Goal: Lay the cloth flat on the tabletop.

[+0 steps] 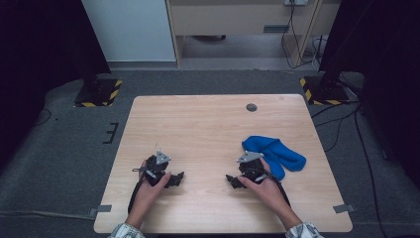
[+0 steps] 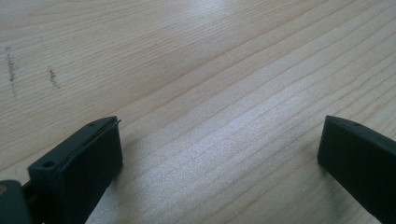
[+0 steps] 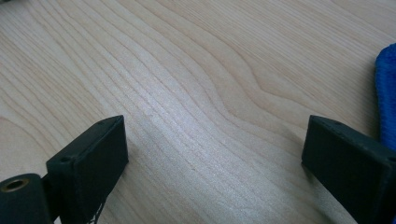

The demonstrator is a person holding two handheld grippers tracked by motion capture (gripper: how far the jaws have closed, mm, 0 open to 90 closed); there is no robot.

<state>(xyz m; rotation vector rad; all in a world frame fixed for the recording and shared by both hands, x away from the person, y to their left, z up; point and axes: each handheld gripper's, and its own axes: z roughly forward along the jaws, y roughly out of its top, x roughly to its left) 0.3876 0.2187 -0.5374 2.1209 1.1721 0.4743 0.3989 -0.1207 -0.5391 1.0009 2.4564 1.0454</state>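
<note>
Nothing started yet, by the look of it. Left gripper (image 1: pixel 174 179) rests on the bench (image 1: pixel 208 124) near-left, jaws wide apart, bare wood between them. Right gripper (image 1: pixel 234 181) near-centre-right, jaws also spread, empty. Blue cloth (image 1: pixel 275 153) lies bunched just right of it, untouched. Left to do: reaching, grasping, all handling.

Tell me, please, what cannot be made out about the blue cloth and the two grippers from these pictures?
- Blue cloth: in the high view the right gripper and its hand cover the near-left part; too small to tell what kind of cloth or how it is folded.
- Blue cloth: in the right gripper view, cut off by the right edge.
- Left gripper: in the high view, too small and dark to judge the jaw gap; its own view shows the jaws apart over bare table.
</note>
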